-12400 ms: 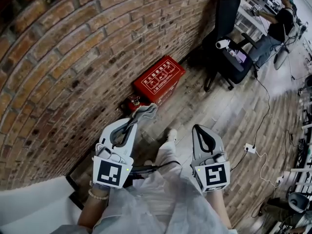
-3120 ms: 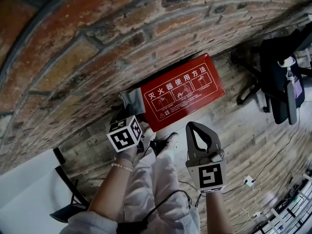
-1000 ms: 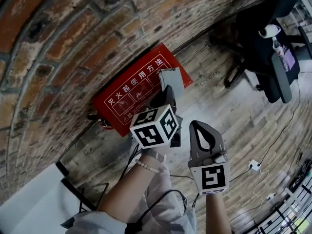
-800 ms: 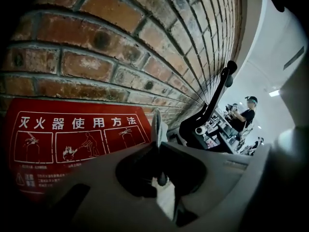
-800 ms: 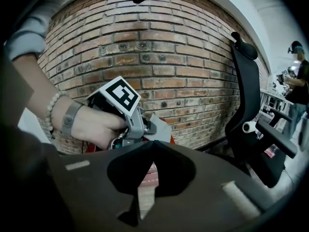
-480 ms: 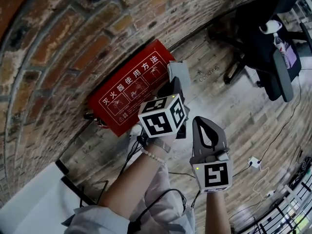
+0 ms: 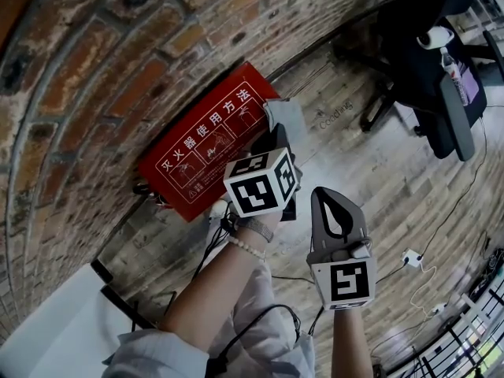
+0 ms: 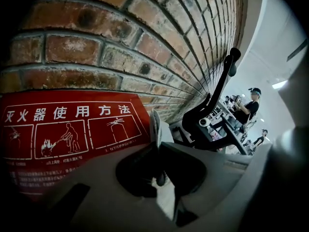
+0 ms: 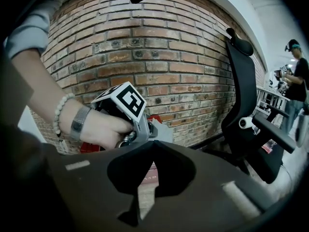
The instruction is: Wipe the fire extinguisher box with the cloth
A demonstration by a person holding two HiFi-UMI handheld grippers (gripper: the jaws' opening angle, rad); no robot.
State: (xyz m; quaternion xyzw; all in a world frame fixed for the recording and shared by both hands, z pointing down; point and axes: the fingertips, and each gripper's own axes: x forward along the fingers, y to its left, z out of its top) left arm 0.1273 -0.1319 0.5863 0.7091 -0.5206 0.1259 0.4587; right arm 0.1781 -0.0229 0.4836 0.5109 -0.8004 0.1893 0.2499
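The red fire extinguisher box (image 7: 201,144) lies on the floor against the brick wall, white instruction print facing up. My left gripper (image 7: 276,138) is shut on a grey cloth (image 7: 287,118) at the box's right end. In the left gripper view the cloth (image 8: 156,124) stands pinched between the jaws, with the box (image 8: 63,129) just left of it. My right gripper (image 7: 331,199) hangs shut and empty above the floor, right of the left hand. The right gripper view shows its shut jaws, with the left gripper's marker cube (image 9: 124,99) and the cloth (image 9: 162,131) beyond them.
A brick wall (image 7: 94,61) runs behind the box. A black office chair (image 7: 437,69) stands at the right. A white power strip (image 7: 411,258) with cables lies on the wood floor. A black frame (image 7: 118,302) leans at the lower left. People sit at desks (image 8: 248,108) far off.
Over the last seconds my left gripper carried the cloth from the box's left end to its right end. In the last half second it edged slightly further right. My right gripper stayed put.
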